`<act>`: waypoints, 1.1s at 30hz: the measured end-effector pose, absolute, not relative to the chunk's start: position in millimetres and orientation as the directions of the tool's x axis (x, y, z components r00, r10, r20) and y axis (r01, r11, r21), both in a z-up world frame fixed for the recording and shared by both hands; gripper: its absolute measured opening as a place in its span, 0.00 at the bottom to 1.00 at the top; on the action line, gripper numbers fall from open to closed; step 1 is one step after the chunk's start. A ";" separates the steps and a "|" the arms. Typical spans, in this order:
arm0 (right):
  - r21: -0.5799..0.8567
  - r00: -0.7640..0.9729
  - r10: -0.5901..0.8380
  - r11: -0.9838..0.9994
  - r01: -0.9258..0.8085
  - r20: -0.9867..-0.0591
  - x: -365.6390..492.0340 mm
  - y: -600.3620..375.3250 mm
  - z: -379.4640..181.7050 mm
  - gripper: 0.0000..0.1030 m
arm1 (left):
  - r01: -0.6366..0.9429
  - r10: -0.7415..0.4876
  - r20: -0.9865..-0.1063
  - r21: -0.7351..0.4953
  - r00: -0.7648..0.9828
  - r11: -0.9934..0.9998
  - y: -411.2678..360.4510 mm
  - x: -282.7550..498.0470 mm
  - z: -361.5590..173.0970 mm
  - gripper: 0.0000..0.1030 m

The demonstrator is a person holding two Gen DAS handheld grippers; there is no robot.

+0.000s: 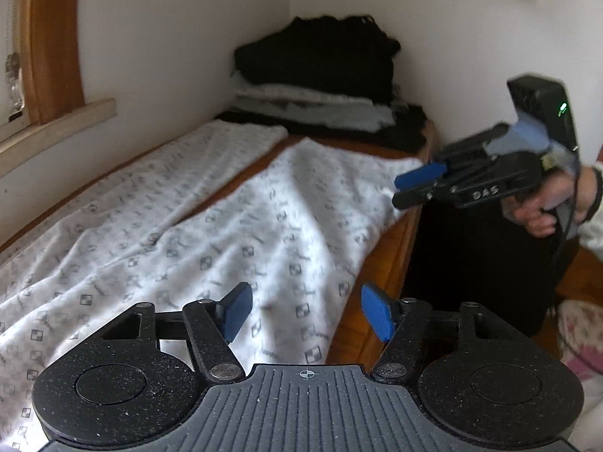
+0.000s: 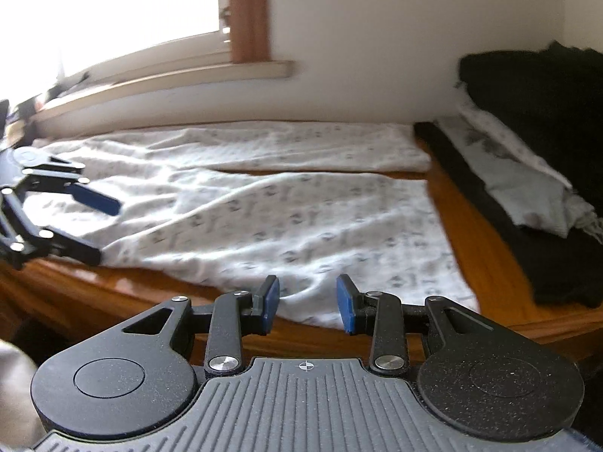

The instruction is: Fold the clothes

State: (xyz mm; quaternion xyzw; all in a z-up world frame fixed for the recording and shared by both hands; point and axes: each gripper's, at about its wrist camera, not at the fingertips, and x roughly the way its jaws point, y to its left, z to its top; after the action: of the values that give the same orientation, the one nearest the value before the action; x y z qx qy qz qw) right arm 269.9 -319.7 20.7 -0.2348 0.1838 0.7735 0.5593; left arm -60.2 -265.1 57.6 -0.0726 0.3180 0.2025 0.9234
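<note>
- The print on the white patterned garment (image 2: 286,222) is smeared by motion blur in the right wrist view; its marks cannot be read.
- The same garment runs off the left edge of the left wrist view.
- The stack of folded clothes (image 1: 320,86) in the far corner is soft; how many pieces it holds cannot be told.
- The window (image 2: 113,11) is blown out to white.
- The left gripper (image 2: 96,226) is cut by the left edge of the right wrist view.
- The hand (image 1: 542,207) on the right gripper (image 1: 401,190) is cropped at the right edge.
</note>
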 end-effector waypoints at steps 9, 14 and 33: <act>0.025 -0.337 0.749 -0.394 -0.919 -0.570 249.1 -320.0 20.5 0.34 | -0.430 0.317 -0.616 -0.039 0.721 0.902 -231.6 -59.3 64.3 0.01; 0.021 -0.372 0.732 -0.440 -0.898 -0.570 235.5 -316.9 20.2 0.34 | -0.484 0.337 -0.583 -0.112 0.739 0.868 -200.1 -69.6 77.8 0.00; 0.001 -0.381 0.713 -0.471 -0.882 -0.589 224.3 -315.9 13.1 0.34 | -0.411 0.302 -0.585 -0.059 0.752 0.910 -244.2 -66.5 73.4 0.00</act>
State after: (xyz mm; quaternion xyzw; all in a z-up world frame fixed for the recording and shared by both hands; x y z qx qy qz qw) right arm 224.3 -315.9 13.2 -0.2652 0.1597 0.8156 0.4888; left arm -66.5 -244.2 73.4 -0.0923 0.2953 0.1916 0.9314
